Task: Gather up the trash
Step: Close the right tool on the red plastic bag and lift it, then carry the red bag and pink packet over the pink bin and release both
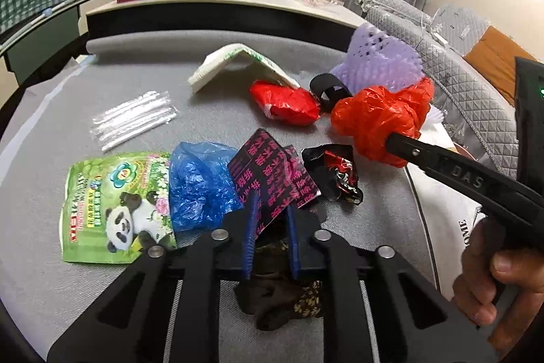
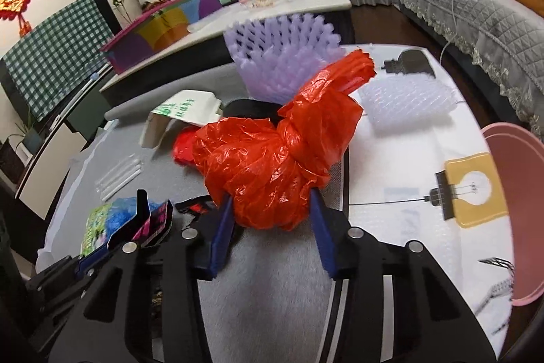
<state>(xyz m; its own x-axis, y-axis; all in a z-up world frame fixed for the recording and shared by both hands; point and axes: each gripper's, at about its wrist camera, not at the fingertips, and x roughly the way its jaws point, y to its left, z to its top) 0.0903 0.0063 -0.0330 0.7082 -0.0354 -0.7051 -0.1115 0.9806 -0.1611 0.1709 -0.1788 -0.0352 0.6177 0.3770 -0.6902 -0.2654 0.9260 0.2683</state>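
Trash lies scattered over the grey mat (image 1: 51, 165). At the far left a green panda packet (image 1: 112, 210) lies flat, with clear plastic sleeves (image 1: 132, 119) beyond it and a crumpled blue bag (image 1: 199, 182) touching its right edge. Next comes a black wrapper with pink characters (image 1: 272, 179), pinched between the nearly closed pads of the left gripper (image 1: 272, 227). A small black-and-red wrapper (image 1: 336, 176) sits just right of it. Farther back a folded white carton (image 1: 231, 67) stands tent-like beside a red lump (image 1: 285, 106). To the right, the right gripper (image 2: 272, 216) clasps a knotted red plastic bag (image 2: 272, 159) (both pads pressing its sides), with purple foam netting (image 2: 282, 63) behind. A pink bin (image 2: 516, 210) stands at the far right.
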